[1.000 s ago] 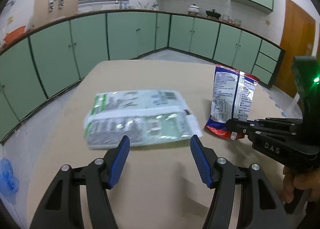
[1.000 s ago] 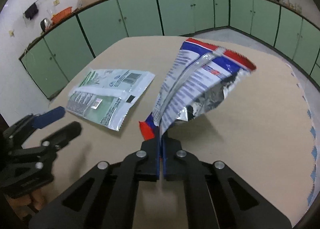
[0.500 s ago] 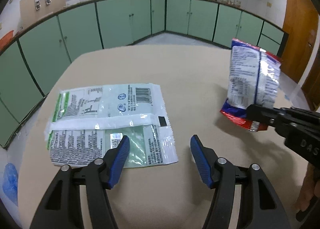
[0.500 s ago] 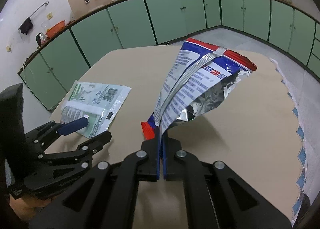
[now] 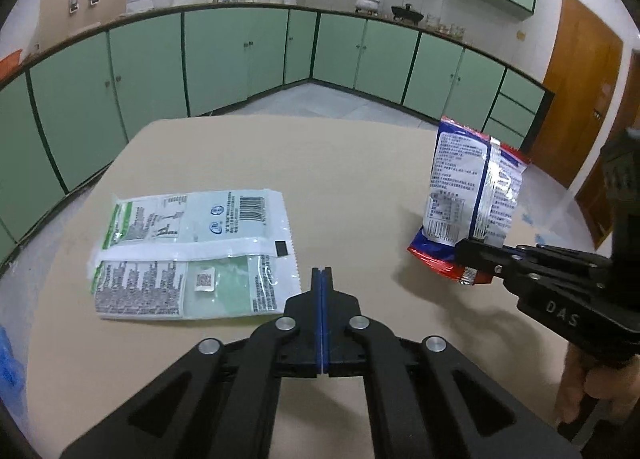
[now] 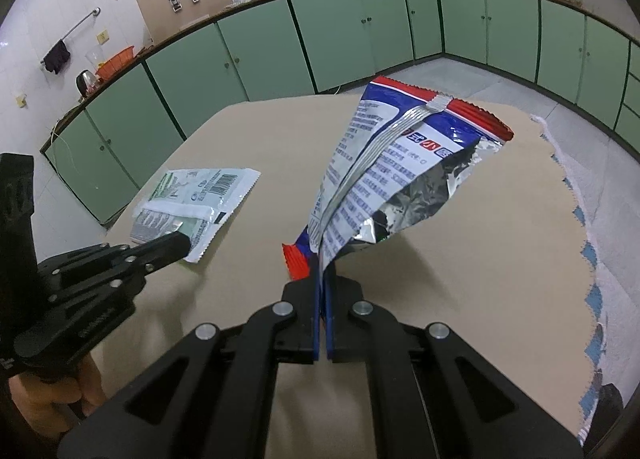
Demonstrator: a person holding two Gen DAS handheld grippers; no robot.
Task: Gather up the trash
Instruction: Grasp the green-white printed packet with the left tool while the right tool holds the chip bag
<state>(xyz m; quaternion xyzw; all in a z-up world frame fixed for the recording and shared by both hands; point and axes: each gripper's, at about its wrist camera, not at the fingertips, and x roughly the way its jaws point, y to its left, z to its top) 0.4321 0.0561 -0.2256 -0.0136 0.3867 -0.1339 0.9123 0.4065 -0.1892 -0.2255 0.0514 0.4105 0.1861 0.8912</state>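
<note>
Nearest in the left wrist view, the left gripper (image 5: pixel 322 271) has just snapped its blue-padded jaws together with nothing between them; the tips sit just off the near right corner of the flat green-and-white plastic wrapper (image 5: pixel 192 255), which lies face-down on the beige table (image 5: pixel 280 163), apparently untouched. That wrapper looks empty, thin and nearly weightless, limp rather than stiff, and it hugs the surface, so a pinch from straight above would likely slide off the glossy film. In my judgement the serrated right edge or the near corner, where the film lifts slightly, is the place to take it, coming in low. A little farther off, the right gripper (image 6: pixel 322 271) has its pads pressed tight on the red crimped seam at the bottom of the blue, white and red foil snack bag (image 6: pixel 384 179), holding it in the air above the table with its torn silver mouth gaping. The bag stands up under its own stiffness, so it seems light and crinkly; the crimped seam gives a sound, non-slip hold.
</note>
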